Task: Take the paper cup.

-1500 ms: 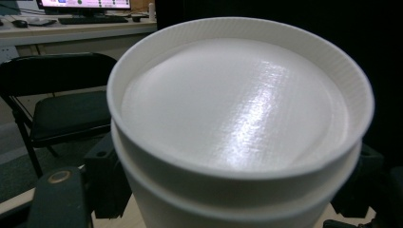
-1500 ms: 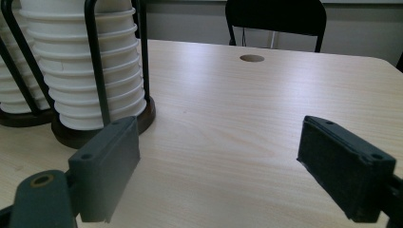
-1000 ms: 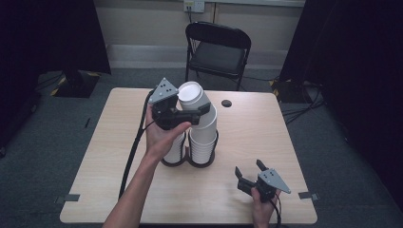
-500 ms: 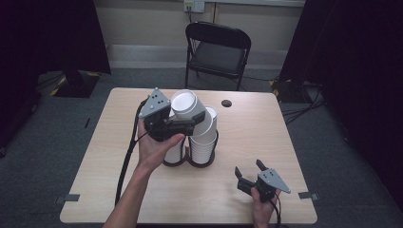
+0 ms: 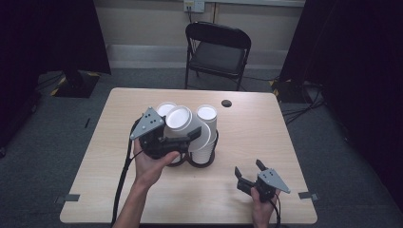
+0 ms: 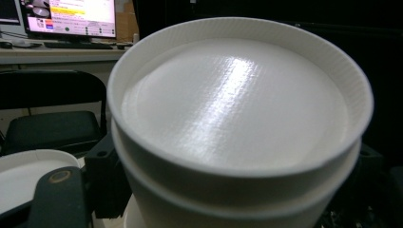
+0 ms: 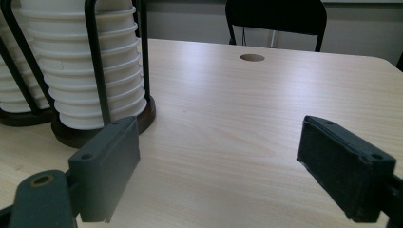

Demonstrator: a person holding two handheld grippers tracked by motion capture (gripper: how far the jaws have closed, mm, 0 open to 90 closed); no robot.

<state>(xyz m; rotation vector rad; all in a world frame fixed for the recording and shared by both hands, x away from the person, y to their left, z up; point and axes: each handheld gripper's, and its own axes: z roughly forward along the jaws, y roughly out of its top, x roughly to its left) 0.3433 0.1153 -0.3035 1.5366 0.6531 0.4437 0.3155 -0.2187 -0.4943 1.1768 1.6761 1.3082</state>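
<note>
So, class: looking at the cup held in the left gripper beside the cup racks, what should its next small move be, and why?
Probably carry it on toward the left rack and lower it there. The left gripper is shut on a tilted white cup, which hangs clear of the right stack and above the left stack. The right gripper rests open on the table, so it need not move.

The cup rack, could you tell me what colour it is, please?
Black, with a dark base; the rack shows best in the right gripper view.
</note>
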